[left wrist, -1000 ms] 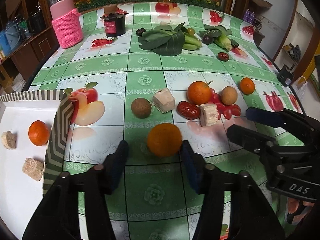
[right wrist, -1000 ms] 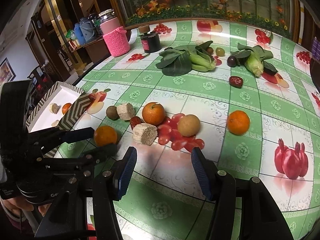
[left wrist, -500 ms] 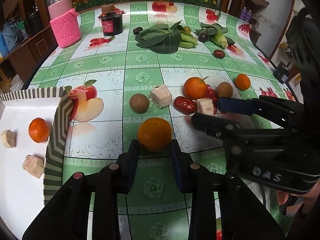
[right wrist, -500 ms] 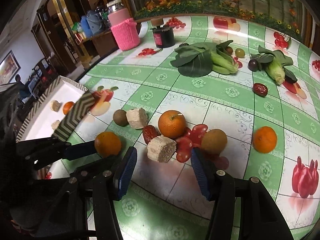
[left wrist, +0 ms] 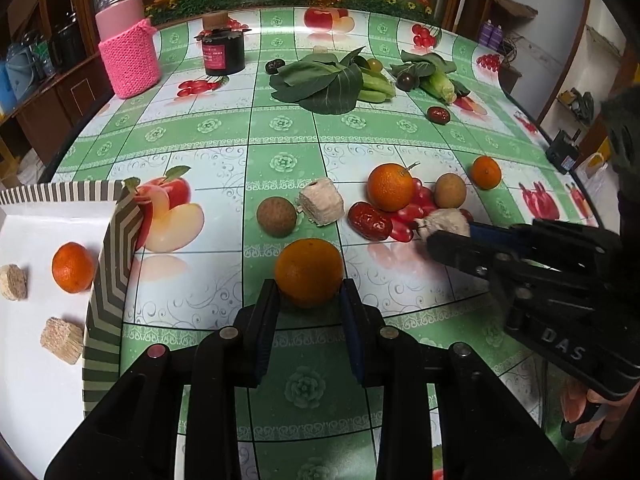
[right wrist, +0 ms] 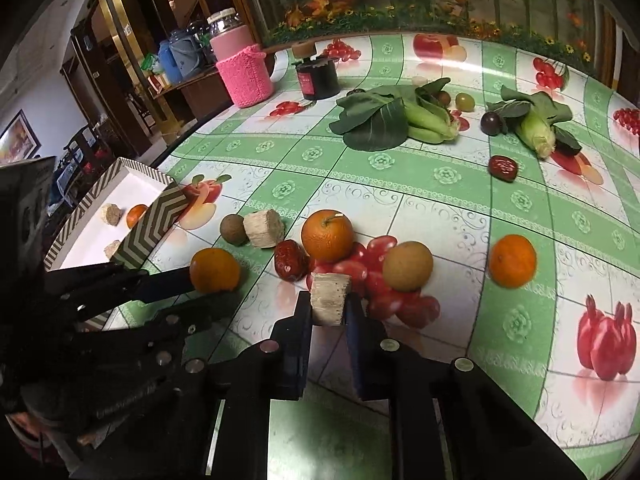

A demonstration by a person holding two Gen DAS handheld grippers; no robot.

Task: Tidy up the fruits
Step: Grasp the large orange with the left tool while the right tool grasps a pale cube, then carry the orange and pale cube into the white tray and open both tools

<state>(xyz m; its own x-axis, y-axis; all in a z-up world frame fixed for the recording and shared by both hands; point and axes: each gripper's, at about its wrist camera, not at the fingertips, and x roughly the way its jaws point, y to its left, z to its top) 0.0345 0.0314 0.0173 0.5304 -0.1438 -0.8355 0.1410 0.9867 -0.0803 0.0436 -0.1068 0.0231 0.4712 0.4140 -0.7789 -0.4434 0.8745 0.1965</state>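
Left wrist view: left tongs [left wrist: 308,294] are closed on an orange [left wrist: 309,267] resting on the counter [left wrist: 280,128], right of the striped tray [left wrist: 108,280]. Right wrist view: right tongs [right wrist: 329,310] are clamped on a pale fibrous chunk [right wrist: 330,298], near the stemmed orange [right wrist: 327,235] and red date [right wrist: 291,260].

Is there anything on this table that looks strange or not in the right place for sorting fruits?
Yes. Leafy greens and a corn cob lie at the far side: vegetables, not fruit. Also, the right gripper is shut on a fibrous beige chunk, not an obvious fruit.
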